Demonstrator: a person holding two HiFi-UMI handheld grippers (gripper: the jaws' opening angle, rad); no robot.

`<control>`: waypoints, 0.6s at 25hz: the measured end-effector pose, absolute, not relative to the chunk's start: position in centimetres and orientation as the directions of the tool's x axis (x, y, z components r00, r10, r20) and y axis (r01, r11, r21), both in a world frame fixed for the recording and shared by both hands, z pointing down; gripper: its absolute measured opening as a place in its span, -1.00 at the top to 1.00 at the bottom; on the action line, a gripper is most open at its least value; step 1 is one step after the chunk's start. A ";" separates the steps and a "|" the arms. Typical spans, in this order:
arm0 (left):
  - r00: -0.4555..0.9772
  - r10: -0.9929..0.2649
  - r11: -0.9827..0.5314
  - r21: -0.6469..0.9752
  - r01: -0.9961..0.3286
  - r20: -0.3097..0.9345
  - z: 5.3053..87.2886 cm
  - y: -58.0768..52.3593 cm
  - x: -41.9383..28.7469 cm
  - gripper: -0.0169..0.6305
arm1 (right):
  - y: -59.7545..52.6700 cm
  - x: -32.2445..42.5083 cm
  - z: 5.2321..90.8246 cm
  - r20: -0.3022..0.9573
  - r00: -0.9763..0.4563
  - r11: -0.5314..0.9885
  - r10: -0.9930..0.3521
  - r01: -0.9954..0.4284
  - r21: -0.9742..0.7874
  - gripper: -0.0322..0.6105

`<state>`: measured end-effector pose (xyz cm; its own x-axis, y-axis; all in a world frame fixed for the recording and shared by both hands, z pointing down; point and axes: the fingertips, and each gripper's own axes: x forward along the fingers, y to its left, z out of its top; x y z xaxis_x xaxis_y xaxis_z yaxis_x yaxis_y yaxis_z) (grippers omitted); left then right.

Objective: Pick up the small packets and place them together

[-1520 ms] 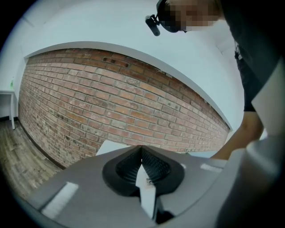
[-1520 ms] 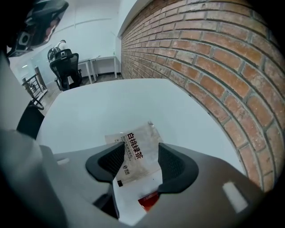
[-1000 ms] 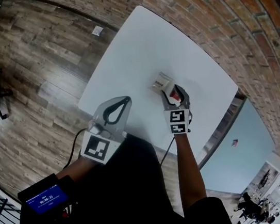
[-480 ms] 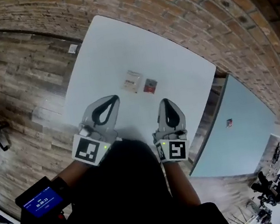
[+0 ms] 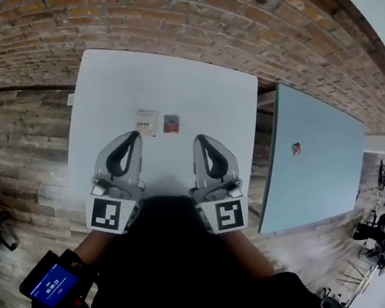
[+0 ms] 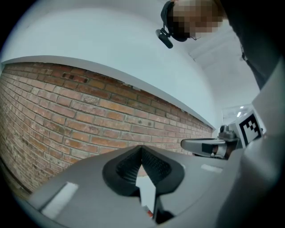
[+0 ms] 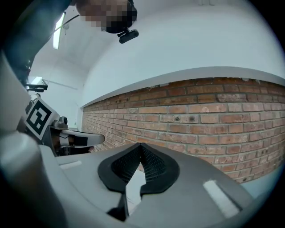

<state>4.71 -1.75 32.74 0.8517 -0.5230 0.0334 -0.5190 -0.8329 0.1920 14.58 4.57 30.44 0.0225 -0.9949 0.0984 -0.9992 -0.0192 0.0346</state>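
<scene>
You hold both grippers side by side at the near edge of the white rectangular tabletop, and both point toward the red brick wall.

The left tongs are pressed together at the tips with nothing pinched. In your left gripper view the ribbed black pads meet in a point, and only a sliver of tabletop shows through the gap below them. The right tongs are also pressed together and empty, and in your right gripper view their tips meet in front of the brick wall.

The packets are not in your grip. The small pale square packet and the small dark red packet lie flat on the tabletop, just beside each other with a narrow strip of white between them. The pale one is on the left, just beyond the tip of the left tongs. The dark red one lies ahead, between the lines of the two tongs. Neither pair of tongs touches a packet.

A black device with a lit blue screen sits on your left forearm. Wooden plank floor lies left of the tabletop, and a pale blue panel lies to its right.
</scene>
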 end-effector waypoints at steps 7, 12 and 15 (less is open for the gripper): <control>0.850 -0.527 -0.832 0.205 -0.516 0.002 31.1 -1.0 5.8 0.95 | 5.1 15.4 29.1 0.073 0.030 -0.026 -0.997 -0.998 0.053 0.89; 0.837 -0.548 -0.820 0.197 -0.537 -0.002 30.8 -1.1 5.2 0.95 | 5.0 15.5 28.3 0.050 0.045 -0.043 -0.998 -0.998 0.056 0.89; 0.835 -0.550 -0.823 0.175 -0.541 -0.009 30.6 -1.4 4.7 0.95 | 4.9 15.3 28.2 0.047 0.050 -0.048 -0.998 -0.998 0.052 0.90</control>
